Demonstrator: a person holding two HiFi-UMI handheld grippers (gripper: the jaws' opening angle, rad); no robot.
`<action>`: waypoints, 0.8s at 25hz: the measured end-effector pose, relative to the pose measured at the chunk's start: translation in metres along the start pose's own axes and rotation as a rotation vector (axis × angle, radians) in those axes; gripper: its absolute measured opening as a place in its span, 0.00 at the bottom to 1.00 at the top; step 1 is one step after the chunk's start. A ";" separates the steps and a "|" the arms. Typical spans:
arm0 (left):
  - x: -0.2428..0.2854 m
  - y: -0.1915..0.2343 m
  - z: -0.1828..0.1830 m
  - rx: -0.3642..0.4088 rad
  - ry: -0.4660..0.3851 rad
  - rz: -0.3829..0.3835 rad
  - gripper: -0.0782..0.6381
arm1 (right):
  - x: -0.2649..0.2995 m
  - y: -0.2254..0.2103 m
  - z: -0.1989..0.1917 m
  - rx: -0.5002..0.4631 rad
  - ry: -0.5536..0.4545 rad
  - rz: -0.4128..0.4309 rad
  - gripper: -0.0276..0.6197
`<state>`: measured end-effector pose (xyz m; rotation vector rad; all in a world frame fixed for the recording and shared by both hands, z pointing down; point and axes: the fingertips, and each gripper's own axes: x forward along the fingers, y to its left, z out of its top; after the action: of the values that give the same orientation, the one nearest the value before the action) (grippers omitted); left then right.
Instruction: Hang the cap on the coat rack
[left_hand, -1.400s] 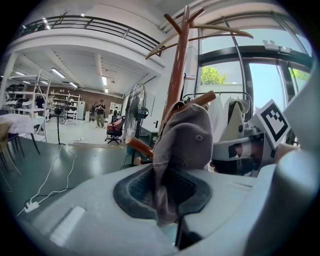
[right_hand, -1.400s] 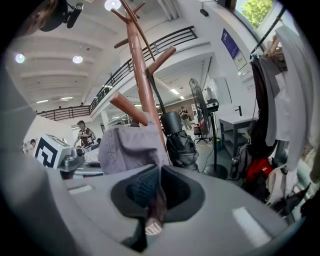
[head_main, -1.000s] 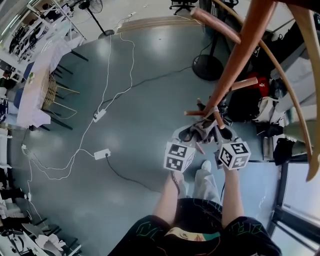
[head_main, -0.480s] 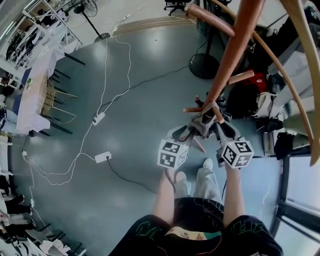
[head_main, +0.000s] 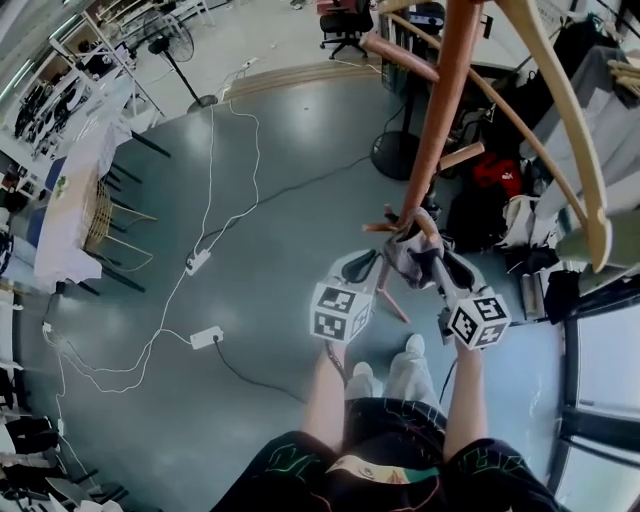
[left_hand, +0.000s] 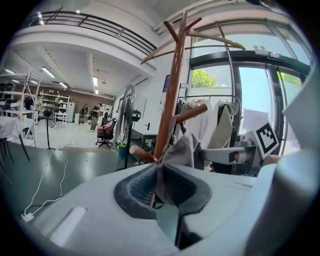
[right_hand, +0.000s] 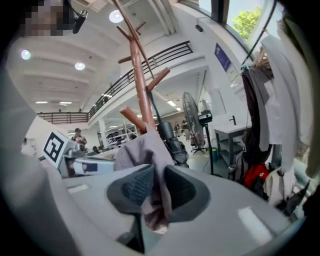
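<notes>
Closing on the limp grey cloth cap (left_hand: 184, 150), left hand-held gripper (left_hand: 159, 175) jaws are pinching its fabric | right hand-held gripper (right_hand: 156, 180) is clamped on the same cap, both raised side by side | cap is held at the lower pegs (left_hand: 142, 154) of the brown wooden coat rack (head_main: 437, 120) | cables (head_main: 212, 160) and a fan (right_hand: 189, 112) are seen on the grey floor (head_main: 270, 260) beyond

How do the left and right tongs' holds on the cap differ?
The left tongs are closing on a thin edge of the cap; the right tongs clamp a thicker fold that hangs below them. Left tongs hold its left side, right tongs its right. Both hold it by the coat rack's pegs.
</notes>
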<state>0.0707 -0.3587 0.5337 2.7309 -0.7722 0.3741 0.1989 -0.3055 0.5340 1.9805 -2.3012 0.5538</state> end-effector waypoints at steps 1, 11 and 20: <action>0.001 0.000 0.010 0.011 -0.020 -0.001 0.17 | -0.001 0.001 0.004 -0.030 0.005 0.019 0.18; -0.011 -0.030 0.080 0.142 -0.156 0.035 0.12 | -0.043 -0.002 0.082 -0.078 -0.233 -0.019 0.07; -0.046 -0.047 0.150 0.183 -0.380 0.050 0.12 | -0.077 0.015 0.161 -0.152 -0.400 -0.099 0.05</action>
<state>0.0844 -0.3483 0.3708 3.0029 -0.9415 -0.0750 0.2285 -0.2798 0.3597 2.2810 -2.3417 -0.0320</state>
